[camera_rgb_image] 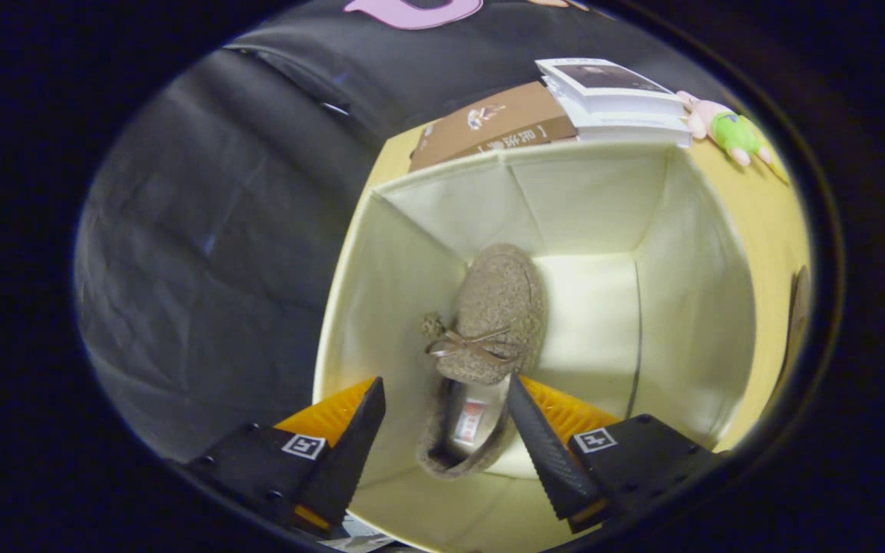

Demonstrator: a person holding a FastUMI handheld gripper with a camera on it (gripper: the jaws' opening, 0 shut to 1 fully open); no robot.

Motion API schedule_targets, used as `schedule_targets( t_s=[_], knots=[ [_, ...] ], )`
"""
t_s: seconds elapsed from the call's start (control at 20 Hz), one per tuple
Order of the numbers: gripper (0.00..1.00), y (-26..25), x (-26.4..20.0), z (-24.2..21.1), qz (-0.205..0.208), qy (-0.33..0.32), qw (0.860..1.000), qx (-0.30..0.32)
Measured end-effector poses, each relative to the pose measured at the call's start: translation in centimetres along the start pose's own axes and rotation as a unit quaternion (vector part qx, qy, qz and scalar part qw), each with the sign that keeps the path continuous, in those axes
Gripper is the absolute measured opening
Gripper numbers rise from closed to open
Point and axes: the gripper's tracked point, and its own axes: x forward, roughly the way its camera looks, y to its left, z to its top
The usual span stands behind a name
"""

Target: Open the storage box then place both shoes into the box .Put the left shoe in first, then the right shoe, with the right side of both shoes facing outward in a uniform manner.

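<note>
Lying on the floor of the cream storage box (pixel 681 307), the fuzzy brown shoe (pixel 488 338) (it has a little bow on top) points its toe away from the gripper (pixel 446 399). Both fingers are spread wide and hold nothing; the shoe's heel sits between them. Beyond the box, books (pixel 611 96) and a small plush toy (pixel 727 130) rest on the yellow table (pixel 784 223).

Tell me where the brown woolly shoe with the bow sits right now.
In the gripper view, the brown woolly shoe lies on the floor of the open cream fabric box, by its left wall, between the open tool's fingers.
</note>
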Motion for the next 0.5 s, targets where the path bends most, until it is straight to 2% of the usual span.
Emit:
schedule_targets(
  t_s=[0.05, 0.3, 0.4, 0.5],
  knots=[
    [1.0, 0.3, -1.2, 0.8, 0.013, -0.014, 1.0, -0.004],
    [1.0, 1.0, -8.5, 3.5, 0.094, -0.078, 0.992, -0.015],
    [1.0, -0.6, -11.5, 4.5, 0.102, -0.111, 0.988, -0.029],
    [1.0, -3.6, -14.3, 5.3, 0.086, -0.147, 0.984, -0.052]
  ],
)
